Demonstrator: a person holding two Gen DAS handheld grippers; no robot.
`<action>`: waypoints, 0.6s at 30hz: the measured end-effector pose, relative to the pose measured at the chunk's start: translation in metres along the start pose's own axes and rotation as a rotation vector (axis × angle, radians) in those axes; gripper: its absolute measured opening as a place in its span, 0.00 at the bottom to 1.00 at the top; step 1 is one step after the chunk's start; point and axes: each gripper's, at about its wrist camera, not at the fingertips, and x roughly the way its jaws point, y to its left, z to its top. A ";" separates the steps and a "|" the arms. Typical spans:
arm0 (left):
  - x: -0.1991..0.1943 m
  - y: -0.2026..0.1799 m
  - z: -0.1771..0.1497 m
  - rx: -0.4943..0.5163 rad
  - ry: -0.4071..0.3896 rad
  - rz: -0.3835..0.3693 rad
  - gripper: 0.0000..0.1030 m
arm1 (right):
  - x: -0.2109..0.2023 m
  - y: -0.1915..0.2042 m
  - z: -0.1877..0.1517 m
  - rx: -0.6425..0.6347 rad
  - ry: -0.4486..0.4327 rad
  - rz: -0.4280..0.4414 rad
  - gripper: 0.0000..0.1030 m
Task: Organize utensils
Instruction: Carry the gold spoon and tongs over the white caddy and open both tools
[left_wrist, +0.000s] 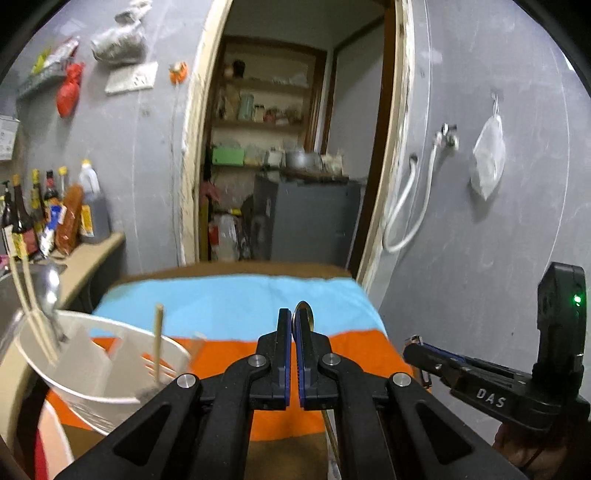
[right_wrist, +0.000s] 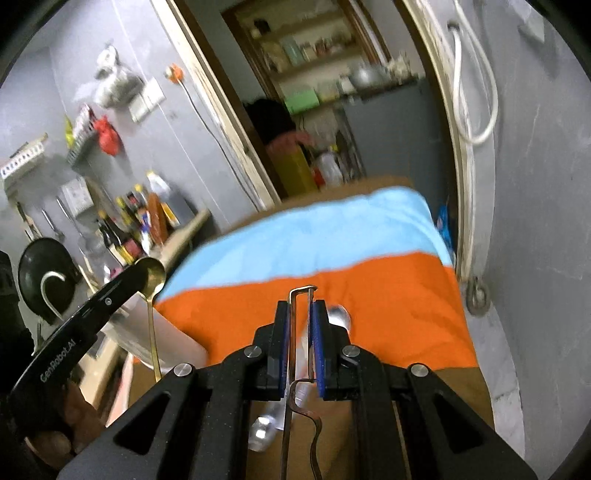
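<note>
My left gripper (left_wrist: 293, 314) is shut on a gold spoon (left_wrist: 306, 309); the bowl pokes out past the fingertips and the handle hangs below. It hovers over the orange and blue cloth (left_wrist: 229, 295). A white utensil holder (left_wrist: 92, 391) at lower left holds chopsticks (left_wrist: 27, 306) and a steel spoon (left_wrist: 50, 291). My right gripper (right_wrist: 301, 304) is shut on a thin wire-framed metal peeler (right_wrist: 292, 325), lifted above the cloth (right_wrist: 369, 288). Beneath it a silver spoon (right_wrist: 341, 317) lies on the cloth. The left gripper (right_wrist: 135, 275) with the gold spoon (right_wrist: 152, 273) shows at left.
Sauce bottles (left_wrist: 44, 210) stand on a counter at left, with a black pan (right_wrist: 42, 277) hanging nearby. An open doorway (left_wrist: 288, 147) to a shelved storeroom lies straight ahead. A grey wall with a white hose (left_wrist: 406, 221) closes the right side.
</note>
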 end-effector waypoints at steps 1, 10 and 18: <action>-0.007 0.005 0.006 -0.003 -0.012 -0.003 0.03 | -0.007 0.005 0.004 0.001 -0.024 0.010 0.11; -0.052 0.062 0.047 -0.121 -0.091 -0.036 0.03 | -0.042 0.078 0.049 -0.017 -0.250 0.142 0.11; -0.075 0.123 0.072 -0.112 -0.177 0.098 0.03 | -0.038 0.145 0.071 0.007 -0.398 0.271 0.11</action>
